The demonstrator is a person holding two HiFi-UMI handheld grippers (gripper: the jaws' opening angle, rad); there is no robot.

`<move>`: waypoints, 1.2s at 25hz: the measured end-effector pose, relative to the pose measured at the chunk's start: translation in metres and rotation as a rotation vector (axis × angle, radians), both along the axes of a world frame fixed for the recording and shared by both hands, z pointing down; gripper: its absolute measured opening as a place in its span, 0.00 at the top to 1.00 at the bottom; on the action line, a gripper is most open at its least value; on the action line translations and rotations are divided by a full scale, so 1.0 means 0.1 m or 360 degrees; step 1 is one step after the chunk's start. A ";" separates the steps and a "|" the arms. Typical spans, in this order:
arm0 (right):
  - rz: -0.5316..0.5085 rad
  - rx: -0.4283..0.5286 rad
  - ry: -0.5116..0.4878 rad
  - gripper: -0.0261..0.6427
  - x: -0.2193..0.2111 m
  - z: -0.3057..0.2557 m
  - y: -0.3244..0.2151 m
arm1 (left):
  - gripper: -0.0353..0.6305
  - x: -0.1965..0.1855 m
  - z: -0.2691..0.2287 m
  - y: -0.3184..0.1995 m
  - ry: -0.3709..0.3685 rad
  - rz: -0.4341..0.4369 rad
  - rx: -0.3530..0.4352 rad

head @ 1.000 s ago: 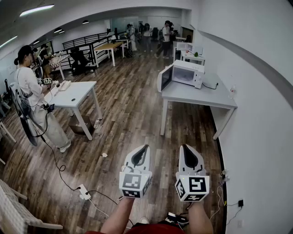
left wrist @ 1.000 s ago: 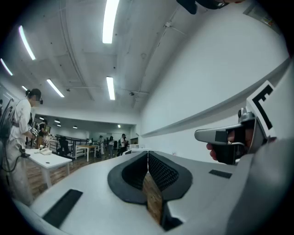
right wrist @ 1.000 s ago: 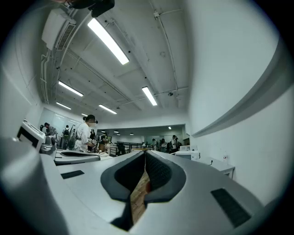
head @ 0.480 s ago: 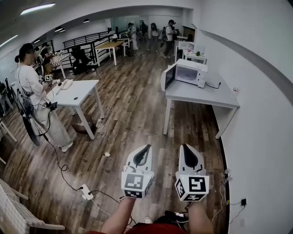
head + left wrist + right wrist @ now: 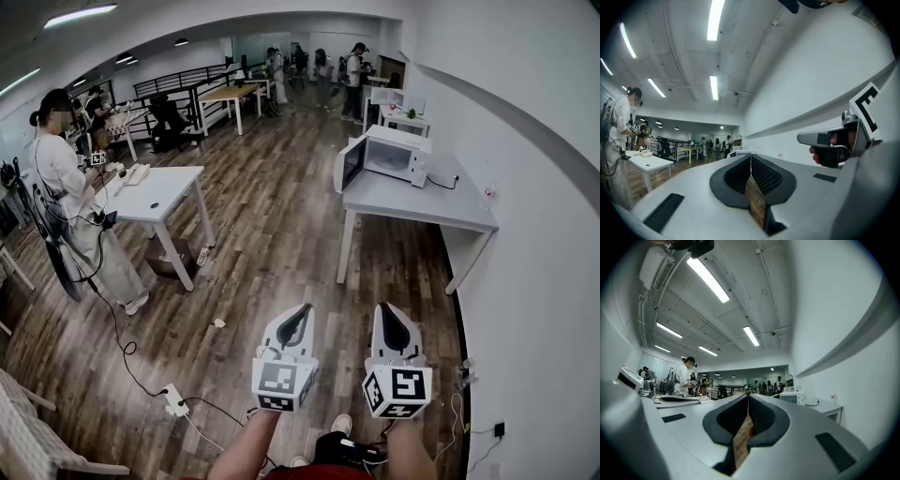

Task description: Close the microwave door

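My left gripper (image 5: 300, 310), right gripper (image 5: 384, 309) both clenched, empty. Wood floor (image 5: 272, 225). Microwave (image 5: 398, 155), door (image 5: 352, 163) open, on grey table (image 5: 422, 202) against white wall (image 5: 534, 206).

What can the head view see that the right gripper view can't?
Only the head view shows the power strip on the floor and the marker cube on the right gripper. Only the right gripper view shows the air-conditioning unit up on the ceiling. Both show the microwave on the grey table, the person in white by the white table, and the right gripper's jaws together with nothing between them.
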State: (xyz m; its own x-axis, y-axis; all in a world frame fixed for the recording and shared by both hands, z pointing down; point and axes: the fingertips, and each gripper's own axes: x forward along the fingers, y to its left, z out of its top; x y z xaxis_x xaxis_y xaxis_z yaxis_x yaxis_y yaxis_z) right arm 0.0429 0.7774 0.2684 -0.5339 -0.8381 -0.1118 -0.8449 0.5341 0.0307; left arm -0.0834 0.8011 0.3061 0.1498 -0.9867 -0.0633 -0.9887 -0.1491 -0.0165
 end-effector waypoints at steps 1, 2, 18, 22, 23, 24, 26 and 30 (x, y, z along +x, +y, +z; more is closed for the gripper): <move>-0.0002 -0.0002 -0.0005 0.92 0.00 0.01 -0.10 | 0.90 0.00 0.00 -0.09 -0.0002 -0.0005 -0.0002; -0.0007 -0.0001 -0.0008 0.92 -0.01 0.01 -0.20 | 0.90 0.00 0.00 -0.19 -0.0002 -0.0011 -0.0002; -0.0059 -0.0023 0.0000 0.92 0.27 0.02 -1.90 | 0.90 0.32 -0.08 -1.87 0.0006 -0.0061 -0.0005; -0.0055 -0.0037 -0.0021 0.92 0.47 0.06 -2.27 | 0.90 0.47 -0.06 -2.23 0.0002 -0.0073 0.0002; -0.0056 -0.0039 -0.0025 0.92 0.51 0.07 -2.34 | 0.90 0.50 -0.05 -2.30 0.0001 -0.0077 0.0005; -0.0056 -0.0039 -0.0025 0.92 0.53 0.08 -2.40 | 0.90 0.52 -0.05 -2.37 -0.0001 -0.0081 0.0007; -0.0061 -0.0038 -0.0022 0.92 0.57 0.08 -2.50 | 0.90 0.55 -0.05 -2.49 -0.0002 -0.0088 0.0008; -0.0073 -0.0048 -0.0024 0.92 0.59 0.12 -2.70 | 0.90 0.60 -0.04 -2.68 -0.0015 -0.0090 0.0001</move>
